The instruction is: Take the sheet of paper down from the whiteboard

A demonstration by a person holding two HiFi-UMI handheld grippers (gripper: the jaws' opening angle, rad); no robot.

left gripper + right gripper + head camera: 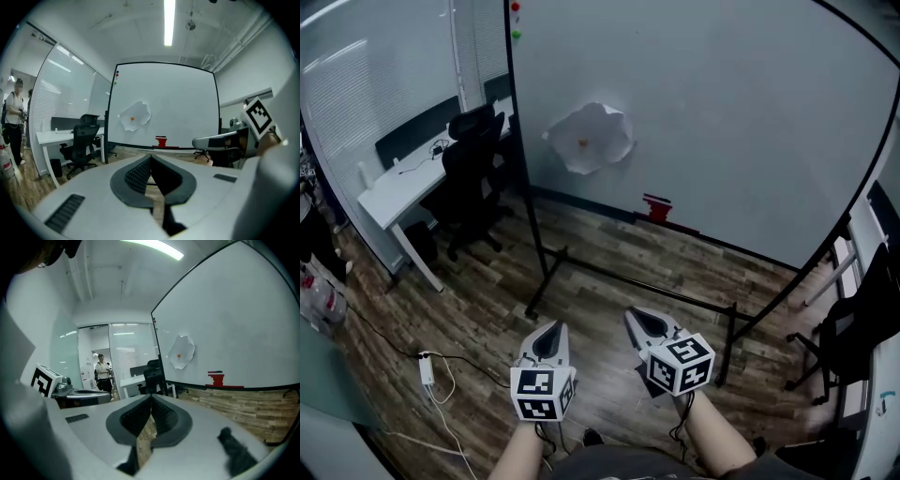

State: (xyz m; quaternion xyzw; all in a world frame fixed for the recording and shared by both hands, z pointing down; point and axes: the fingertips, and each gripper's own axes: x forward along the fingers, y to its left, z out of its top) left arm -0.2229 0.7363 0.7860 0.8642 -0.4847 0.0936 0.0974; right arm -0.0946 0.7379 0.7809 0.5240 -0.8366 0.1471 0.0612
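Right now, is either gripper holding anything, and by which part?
Nothing is held. The left gripper and right gripper are shut and empty; the sheet of paper hangs on the whiteboard, untouched.

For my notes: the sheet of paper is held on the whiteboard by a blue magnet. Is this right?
No. The magnet on the sheet of paper is orange, not blue, as the head view shows; the paper is indeed on the whiteboard.
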